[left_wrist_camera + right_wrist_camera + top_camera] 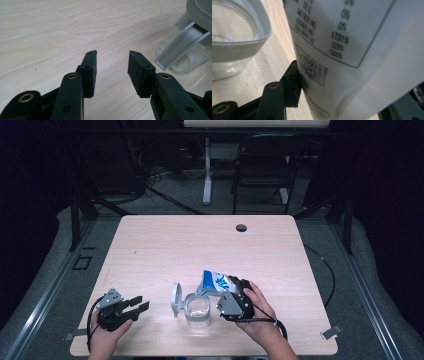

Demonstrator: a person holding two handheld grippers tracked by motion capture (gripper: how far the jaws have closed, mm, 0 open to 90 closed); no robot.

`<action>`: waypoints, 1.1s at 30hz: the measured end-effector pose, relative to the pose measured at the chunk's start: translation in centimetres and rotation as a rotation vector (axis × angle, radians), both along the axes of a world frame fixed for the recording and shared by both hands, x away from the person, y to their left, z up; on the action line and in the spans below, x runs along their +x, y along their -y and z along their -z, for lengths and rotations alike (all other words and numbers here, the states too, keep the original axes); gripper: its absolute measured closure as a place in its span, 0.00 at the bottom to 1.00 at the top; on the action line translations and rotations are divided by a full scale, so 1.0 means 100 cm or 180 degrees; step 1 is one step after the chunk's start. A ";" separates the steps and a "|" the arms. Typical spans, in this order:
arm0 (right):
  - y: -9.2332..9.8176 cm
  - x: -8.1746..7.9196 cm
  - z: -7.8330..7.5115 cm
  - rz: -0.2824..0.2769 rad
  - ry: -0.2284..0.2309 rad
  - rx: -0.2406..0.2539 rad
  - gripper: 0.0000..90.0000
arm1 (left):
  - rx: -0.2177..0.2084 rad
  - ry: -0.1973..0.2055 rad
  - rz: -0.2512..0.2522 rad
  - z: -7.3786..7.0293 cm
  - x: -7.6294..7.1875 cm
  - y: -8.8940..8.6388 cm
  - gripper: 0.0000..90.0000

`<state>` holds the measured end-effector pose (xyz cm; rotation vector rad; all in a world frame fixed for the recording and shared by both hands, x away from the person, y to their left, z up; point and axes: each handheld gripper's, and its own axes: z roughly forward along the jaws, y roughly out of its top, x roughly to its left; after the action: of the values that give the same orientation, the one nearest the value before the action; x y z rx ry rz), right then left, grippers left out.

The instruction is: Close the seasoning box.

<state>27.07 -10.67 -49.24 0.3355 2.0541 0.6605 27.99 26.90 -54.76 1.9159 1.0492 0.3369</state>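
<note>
Risk first: spilling past the rim of the glass jar [198,310] if the blue-and-white pouch [215,281] is tipped with its mouth off centre. Held low on the pouch by the right gripper [239,292], jaws clamped on the pack across its printed back panel [352,50], with the top sagging toward ten o'clock over the jar. Could buckle or slide in the grip, being soft film held at one end. Could also knock the jar, standing just beside the pouch at about eight o'clock from it, unheld and free to shift on the pale wooden table [200,240].

Left gripper [132,307] at nine o'clock from the jar, well apart from it, jaws spread wide with nothing but bare wood between the pads [90,72]. Not bracing anything, so no help if the jar moves.

Jar open, hinged grey lid [176,299] swung up on its nine o'clock side, metal clasp [182,47] hanging down the glass. Looks empty, clear through to the base. Pouch contents hidden; whether its top is torn open cannot be told.
</note>
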 end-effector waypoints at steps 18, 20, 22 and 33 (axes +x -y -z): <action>-0.004 -0.005 0.008 0.0011 0.0187 -0.0236 0.50 | 0.0009 0.0004 0.0001 0.001 0.000 0.000 0.66; -0.004 -0.004 0.009 0.0011 0.0203 -0.0264 0.50 | 0.0008 0.0003 -0.0005 0.001 0.000 0.000 0.66; -0.003 -0.004 0.010 0.0008 0.0209 -0.0273 0.50 | 0.0007 0.0005 -0.0008 0.001 0.000 0.000 0.66; -0.001 -0.005 0.014 0.0025 0.0331 -0.0580 0.51 | 0.0031 -0.0025 -0.0002 0.001 0.000 -0.001 0.66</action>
<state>26.60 -10.53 -50.60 0.1995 1.9944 0.4716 28.01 26.95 -54.88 1.9269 1.0551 0.3357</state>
